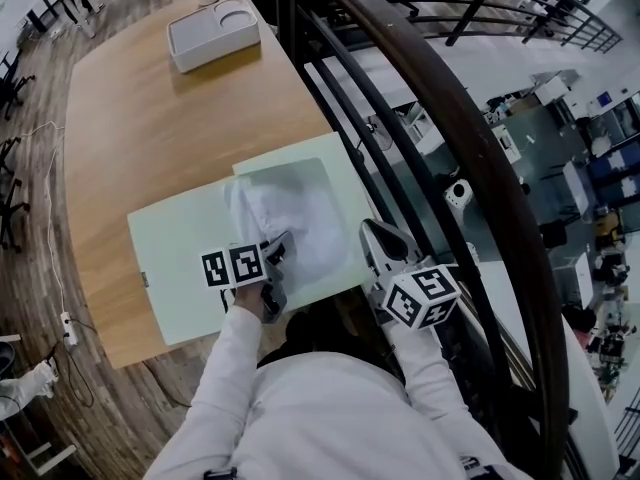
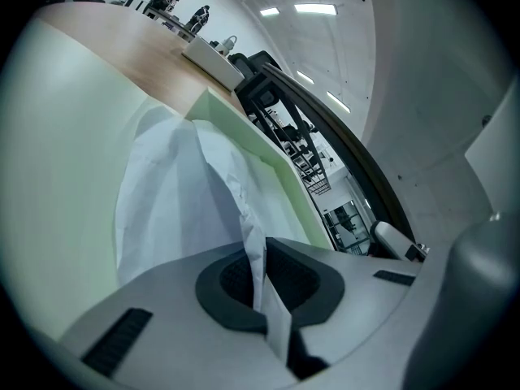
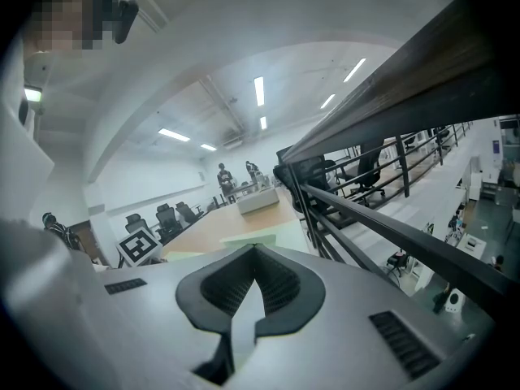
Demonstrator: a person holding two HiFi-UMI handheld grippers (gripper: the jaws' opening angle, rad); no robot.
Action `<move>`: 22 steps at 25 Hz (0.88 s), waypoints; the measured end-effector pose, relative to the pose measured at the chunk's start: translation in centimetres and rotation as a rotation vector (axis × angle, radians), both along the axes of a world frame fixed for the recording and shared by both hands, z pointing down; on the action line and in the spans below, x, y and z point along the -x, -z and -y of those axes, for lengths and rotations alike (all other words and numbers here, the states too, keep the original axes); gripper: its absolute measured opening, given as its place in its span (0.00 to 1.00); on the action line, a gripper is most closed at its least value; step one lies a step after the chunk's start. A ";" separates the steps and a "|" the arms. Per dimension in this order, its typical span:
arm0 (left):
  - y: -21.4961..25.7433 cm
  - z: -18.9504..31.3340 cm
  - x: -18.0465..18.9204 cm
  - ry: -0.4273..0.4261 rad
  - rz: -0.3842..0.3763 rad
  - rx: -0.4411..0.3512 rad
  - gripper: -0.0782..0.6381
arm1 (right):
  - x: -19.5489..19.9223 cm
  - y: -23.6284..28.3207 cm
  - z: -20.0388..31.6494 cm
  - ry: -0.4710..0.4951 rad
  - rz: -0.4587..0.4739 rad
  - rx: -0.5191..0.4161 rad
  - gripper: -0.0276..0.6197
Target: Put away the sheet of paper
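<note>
1. Head view: the white paper (image 1: 290, 213) lies crumpled on a pale green folder (image 1: 175, 268), on the near part of a wooden table (image 1: 150, 118). The left tongs (image 1: 278, 243) touch the paper's edge at its 7 o'clock. The right tongs (image 1: 375, 236) are at the folder's 4 o'clock, just beside its corner and apart from the paper. A white tray (image 1: 213, 33) sits at 12 o'clock on the far end of the table. A dark rail (image 1: 450, 118) curves along the table's 3 o'clock side.
2. Left gripper view: the left tongs (image 2: 260, 254) are closed on the paper (image 2: 179, 201), with its creased edge pinched between the dark pads. The rest of the sheet spreads toward 11 o'clock over the folder (image 2: 65, 177). The tray (image 2: 213, 55) is at 12 o'clock.
3. Right gripper view: the right tongs (image 3: 253, 254) are closed, tips meeting, and hold nothing. The folder (image 3: 276, 236) shows just past the tips. The tray (image 3: 258, 201) is at 12 o'clock and the rail (image 3: 390, 112) at 2 o'clock.
</note>
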State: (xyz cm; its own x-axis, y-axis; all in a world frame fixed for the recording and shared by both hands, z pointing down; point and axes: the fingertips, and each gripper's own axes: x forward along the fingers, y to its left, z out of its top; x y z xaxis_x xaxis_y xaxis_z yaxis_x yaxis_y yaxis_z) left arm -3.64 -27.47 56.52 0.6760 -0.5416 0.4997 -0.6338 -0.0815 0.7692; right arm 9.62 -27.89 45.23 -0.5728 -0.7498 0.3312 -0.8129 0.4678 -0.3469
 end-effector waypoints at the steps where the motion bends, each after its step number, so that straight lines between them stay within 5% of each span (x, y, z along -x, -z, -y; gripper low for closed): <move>1: -0.1 0.1 -0.2 0.000 -0.001 0.000 0.13 | -0.1 -0.2 0.1 0.002 0.000 0.001 0.08; 22: 0.5 1.6 -2.6 -0.028 0.065 -0.038 0.19 | -0.6 -1.0 1.2 0.031 0.006 0.014 0.08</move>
State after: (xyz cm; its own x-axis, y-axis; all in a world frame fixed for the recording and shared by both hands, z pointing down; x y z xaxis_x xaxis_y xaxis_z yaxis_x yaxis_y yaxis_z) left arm -1.06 -29.03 56.05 0.6580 -0.5423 0.5224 -0.6793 -0.1280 0.7226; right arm 10.22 -29.10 46.25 -0.5979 -0.7269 0.3379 -0.7959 0.4882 -0.3581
